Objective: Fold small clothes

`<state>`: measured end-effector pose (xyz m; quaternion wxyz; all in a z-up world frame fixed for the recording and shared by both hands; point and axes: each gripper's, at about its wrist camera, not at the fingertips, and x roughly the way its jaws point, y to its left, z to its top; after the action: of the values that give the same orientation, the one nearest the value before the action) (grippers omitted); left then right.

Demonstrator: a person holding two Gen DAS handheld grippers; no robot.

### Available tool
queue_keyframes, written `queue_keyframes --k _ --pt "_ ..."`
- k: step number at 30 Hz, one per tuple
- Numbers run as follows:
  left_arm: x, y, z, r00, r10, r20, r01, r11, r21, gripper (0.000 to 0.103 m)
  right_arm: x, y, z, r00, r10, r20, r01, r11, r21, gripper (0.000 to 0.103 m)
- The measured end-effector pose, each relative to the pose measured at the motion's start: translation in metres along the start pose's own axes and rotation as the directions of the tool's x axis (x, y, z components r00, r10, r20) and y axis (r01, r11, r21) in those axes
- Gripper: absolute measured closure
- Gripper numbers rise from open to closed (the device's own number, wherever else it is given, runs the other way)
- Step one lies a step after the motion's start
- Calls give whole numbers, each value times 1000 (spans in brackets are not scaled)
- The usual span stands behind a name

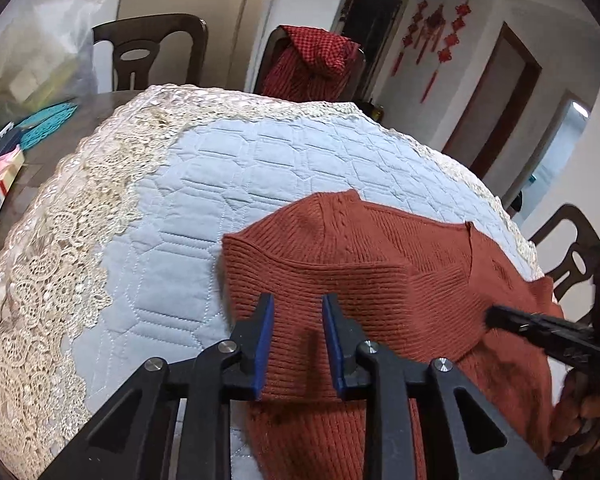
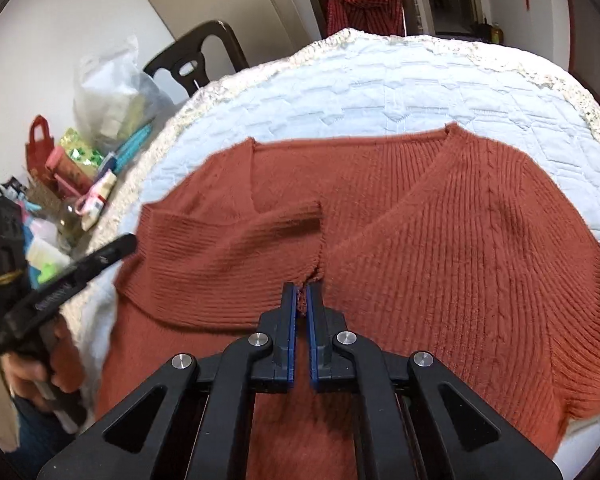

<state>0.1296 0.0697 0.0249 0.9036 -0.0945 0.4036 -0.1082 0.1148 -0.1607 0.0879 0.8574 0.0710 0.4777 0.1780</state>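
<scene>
A rust-red knit sweater (image 1: 380, 272) lies on the quilted light-blue cloth (image 1: 228, 184); it also shows in the right wrist view (image 2: 460, 232). Its left sleeve (image 2: 220, 248) is folded across the chest. My left gripper (image 1: 298, 304) is open, its blue-padded fingers standing over the folded sleeve's ribbing. My right gripper (image 2: 301, 292) is shut on a pinch of the sleeve cuff (image 2: 314, 240) at the sweater's middle. The right gripper also shows at the right edge of the left wrist view (image 1: 540, 332), and the left gripper at the left of the right wrist view (image 2: 80, 268).
A cream lace border (image 1: 60, 240) rims the cloth. Boxes, bags and small packets (image 2: 72, 176) crowd the table's left side. Dark wooden chairs (image 1: 148, 52) stand behind the table, one draped with a red checked garment (image 1: 312, 64).
</scene>
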Motion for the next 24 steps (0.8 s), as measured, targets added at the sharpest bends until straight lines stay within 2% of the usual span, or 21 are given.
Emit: queue_keyframes --k 3,7,8,14,18,19,20,24 --pt "7 3 -3 1000 12 -24 -12 1000 6 77 -14 -5 -12 999 4 34 -4 1000 28 99" --pt "7 2 -3 1000 15 -20 -14 1000 17 77 -2 -17 -26 999 -2 -34 4 998 66 98" --pt "5 0 -3 1000 18 -20 -17 1000 20 77 -3 -18 -26 1000 9 -26 -7 997 80 98" --pt "-3 -9 8 999 37 23 -38 998 50 77 -18 -8 -4 998 -35 54 33 999 42 94" --pt "20 -4 9 997 65 -32 -64 997 35 77 11 -4 12 998 -58 14 58 998 -7 94" --pt "20 -5 7 997 66 -26 -65 997 40 77 26 -9 14 996 -82 -22 82 997 -4 94" --pt "18 -6 5 997 73 -20 -72 996 48 77 30 -12 16 997 -69 -24 69 998 3 94" --pt "-6 -10 -5 999 42 -9 -41 997 58 77 16 -12 15 998 -64 1 64 998 11 94"
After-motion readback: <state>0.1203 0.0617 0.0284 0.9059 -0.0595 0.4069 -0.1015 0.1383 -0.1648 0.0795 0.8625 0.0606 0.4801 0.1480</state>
